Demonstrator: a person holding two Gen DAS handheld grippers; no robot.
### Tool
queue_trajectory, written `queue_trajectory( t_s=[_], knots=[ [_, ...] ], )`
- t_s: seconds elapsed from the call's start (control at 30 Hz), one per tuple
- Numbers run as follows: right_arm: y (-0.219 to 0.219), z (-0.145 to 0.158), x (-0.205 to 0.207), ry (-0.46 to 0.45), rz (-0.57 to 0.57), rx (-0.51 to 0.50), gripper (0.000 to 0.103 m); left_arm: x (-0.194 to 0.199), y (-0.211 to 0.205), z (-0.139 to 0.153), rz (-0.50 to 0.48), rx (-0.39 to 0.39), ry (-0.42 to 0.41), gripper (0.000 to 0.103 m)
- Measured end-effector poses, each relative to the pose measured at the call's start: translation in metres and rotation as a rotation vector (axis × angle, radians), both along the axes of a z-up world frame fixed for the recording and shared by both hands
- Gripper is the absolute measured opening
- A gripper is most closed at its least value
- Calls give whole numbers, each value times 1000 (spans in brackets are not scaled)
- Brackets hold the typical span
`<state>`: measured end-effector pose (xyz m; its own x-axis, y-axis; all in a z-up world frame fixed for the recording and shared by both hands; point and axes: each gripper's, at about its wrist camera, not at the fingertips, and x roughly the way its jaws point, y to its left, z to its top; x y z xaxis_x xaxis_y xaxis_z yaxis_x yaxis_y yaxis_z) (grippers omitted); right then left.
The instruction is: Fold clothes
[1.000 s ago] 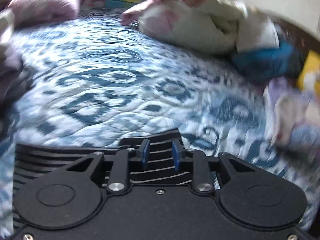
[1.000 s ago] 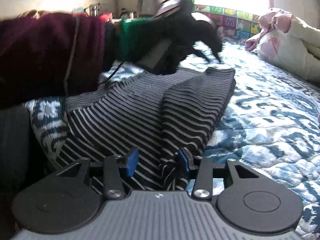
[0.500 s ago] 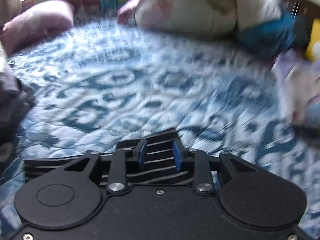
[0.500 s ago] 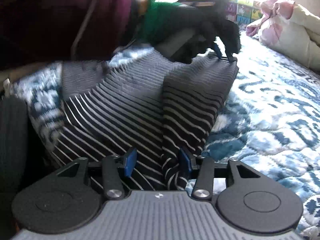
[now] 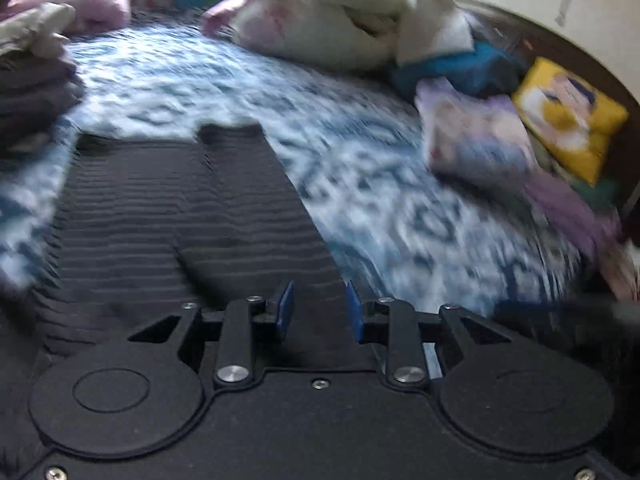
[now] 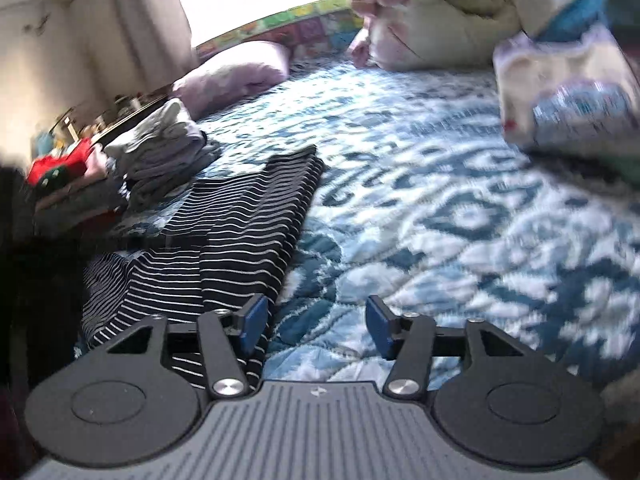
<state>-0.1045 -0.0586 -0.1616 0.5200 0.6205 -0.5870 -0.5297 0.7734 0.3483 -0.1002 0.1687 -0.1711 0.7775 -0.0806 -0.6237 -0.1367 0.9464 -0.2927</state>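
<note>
My left gripper (image 5: 319,307) hung low in the frame over the striped garment (image 5: 192,216), its blue pads a little apart with the dark cloth lying beneath and between them; the blur kept me from telling whether the pads pressed on it. The garment stretched from the bottom centre toward the upper left of that view, flat on the blue-and-white quilt (image 5: 380,184).

My right gripper (image 6: 316,328) had its jaws opening, spread wide over bare quilt (image 6: 460,200), nothing between them. Its left pad (image 6: 253,322) sat just at the edge of the striped garment (image 6: 240,240), which ran from the lower left toward the centre of that frame. A stack of folded clothes (image 6: 160,148) lay at the left, beyond the garment. Pillows (image 6: 232,76) sat at the top.
</note>
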Motion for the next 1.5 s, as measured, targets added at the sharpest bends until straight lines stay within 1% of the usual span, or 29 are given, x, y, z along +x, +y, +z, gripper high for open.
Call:
queue_trajectory(
  t_s=[0.03,0.07,0.1,0.13,0.17,0.2,0.27,0.33,0.37,0.47,0.5,0.57,0.67,0.7,0.8,0.83,0.9,0.97,1.07,1.13,1.23,1.27,1.3,1.33,1.37,1.4,1.5],
  knots=[
    [-1,-2,-1,9,-8,3,61,0,-4,-9,-13,-25,11,21],
    [-1,-3,-1,14,-5,7,61,0,-8,-18,-23,-45,28,21],
    [-1,-3,-3,19,1,14,61,2,-13,-28,-30,-37,58,21],
    [0,-3,-6,16,0,17,62,3,-17,-36,-34,-5,74,21],
    [1,-3,-8,6,-3,22,64,2,-19,-39,-36,22,63,21],
    [3,-3,-10,5,2,25,65,0,-19,-39,-35,23,55,21],
    [6,-3,-13,1,8,27,65,-4,-9,-29,-29,-59,35,23],
    [9,-3,-16,5,17,27,66,-13,5,-17,24,-71,7,25],
    [11,-2,-17,10,22,29,67,-20,16,-12,70,-79,-4,26],
    [19,0,-22,5,55,35,69,-47,62,-3,266,-136,-22,27],
    [23,2,-25,-3,70,32,69,-56,78,-1,331,-155,-28,29],
    [32,4,-30,-20,104,22,69,-83,108,1,489,-185,-42,32],
    [50,8,-41,-29,196,-20,69,-127,153,0,730,-221,-63,38],
    [56,9,-45,-28,226,-36,69,-141,164,-1,780,-224,-69,38],
    [72,12,-58,-63,295,-80,70,-182,196,-5,931,-234,-85,38],
    [77,13,-62,-74,318,-94,70,-196,207,-8,973,-249,-93,38],
    [84,12,-68,-60,368,-92,70,-220,229,-17,1028,-318,-120,38],
    [89,12,-74,-57,398,-92,73,-234,250,-29,1046,-403,-155,38],
    [96,9,-78,-45,421,-108,74,-243,275,-45,1057,-500,-221,38],
    [99,7,-76,-24,420,-112,74,-242,291,-51,1058,-530,-261,38],
    [98,6,-73,-9,394,-110,74,-233,314,-54,1058,-511,-272,35],
    [96,6,-70,-5,375,-108,74,-229,320,-54,1061,-499,-260,31],
    [93,7,-66,0,356,-106,74,-226,325,-54,1064,-487,-249,13],
    [90,8,-63,7,338,-97,74,-221,330,-54,1065,-478,-230,4],
    [85,9,-60,3,316,-88,74,-216,332,-51,1056,-470,-212,2],
    [80,9,-57,0,295,-80,74,-214,328,-44,1031,-450,-223,1],
    [62,11,-46,-2,224,-50,73,-203,299,-8,909,-343,-285,1]
  ],
)
